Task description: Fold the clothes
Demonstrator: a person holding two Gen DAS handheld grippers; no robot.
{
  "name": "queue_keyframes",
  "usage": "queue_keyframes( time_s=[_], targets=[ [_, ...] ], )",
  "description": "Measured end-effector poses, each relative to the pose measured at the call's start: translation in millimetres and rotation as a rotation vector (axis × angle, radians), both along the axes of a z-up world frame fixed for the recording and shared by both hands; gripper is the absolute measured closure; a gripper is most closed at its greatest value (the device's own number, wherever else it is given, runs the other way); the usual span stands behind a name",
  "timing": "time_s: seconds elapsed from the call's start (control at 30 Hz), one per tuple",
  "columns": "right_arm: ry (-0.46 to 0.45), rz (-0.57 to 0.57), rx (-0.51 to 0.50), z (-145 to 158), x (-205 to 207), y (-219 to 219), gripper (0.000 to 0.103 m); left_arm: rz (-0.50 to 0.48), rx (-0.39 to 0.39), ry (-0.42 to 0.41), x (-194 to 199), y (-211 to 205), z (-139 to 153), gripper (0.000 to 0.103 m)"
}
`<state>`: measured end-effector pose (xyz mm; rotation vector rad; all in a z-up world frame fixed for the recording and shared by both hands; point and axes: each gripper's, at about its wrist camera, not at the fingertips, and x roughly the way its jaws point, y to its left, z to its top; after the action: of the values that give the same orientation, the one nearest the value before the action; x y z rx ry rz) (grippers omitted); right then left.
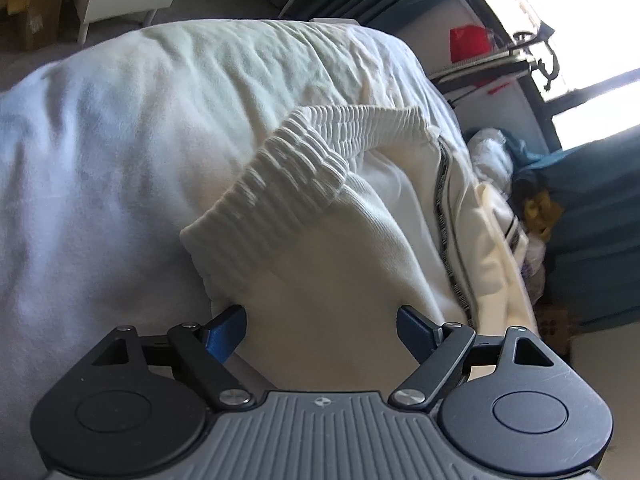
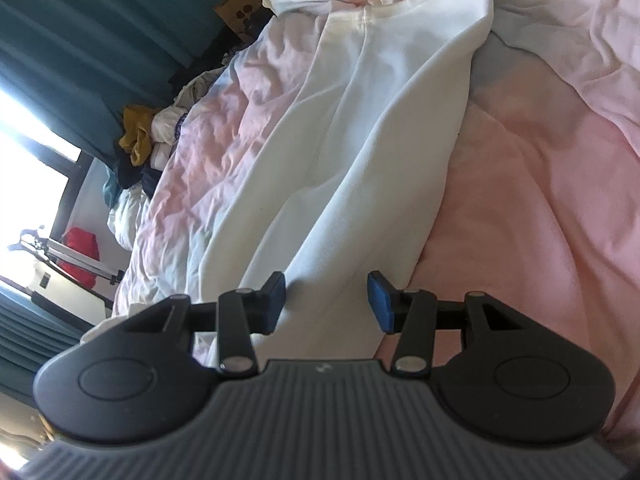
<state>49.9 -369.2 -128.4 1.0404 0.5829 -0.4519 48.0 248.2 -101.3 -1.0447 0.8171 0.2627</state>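
Your left gripper (image 1: pixel 322 330) stood open astride the white sweatpants' (image 1: pixel 320 264) ribbed waistband (image 1: pixel 288 172) end; your right gripper (image 2: pixel 326 300), open too, straddled a leg (image 2: pixel 360 152) running lengthwise away.

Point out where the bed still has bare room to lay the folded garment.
Free: the pink bedding right of the white garment, and the white sheet left of the ribbed hem. Crowded: the clothes pile by the teal curtain, beyond the bed's far edge.

White sweatpants (image 2: pixel 352 128) lie across the pink-sheeted bed (image 2: pixel 540 220).
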Motion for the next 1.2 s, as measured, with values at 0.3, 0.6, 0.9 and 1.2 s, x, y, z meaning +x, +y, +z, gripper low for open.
queue_keyframes(
  time_s=[0.3,0.6,0.9,1.2],
  targets=[
    [0.017,-0.098,-0.018,38,-12,-109,0.054,0.007,-0.141,-0.091,-7,7,-1,0.022],
    [0.221,-0.140,0.001,-19,23,-216,0.054,-0.066,-0.207,-0.128,11,-5,-7,0.023],
    [0.192,-0.140,-0.150,-6,68,-232,0.092,-0.028,-0.137,-0.128,38,-14,-22,0.103],
    [-0.028,-0.040,-0.197,102,119,-217,0.097,-0.010,-0.054,-0.233,27,10,38,0.103]
  ],
)
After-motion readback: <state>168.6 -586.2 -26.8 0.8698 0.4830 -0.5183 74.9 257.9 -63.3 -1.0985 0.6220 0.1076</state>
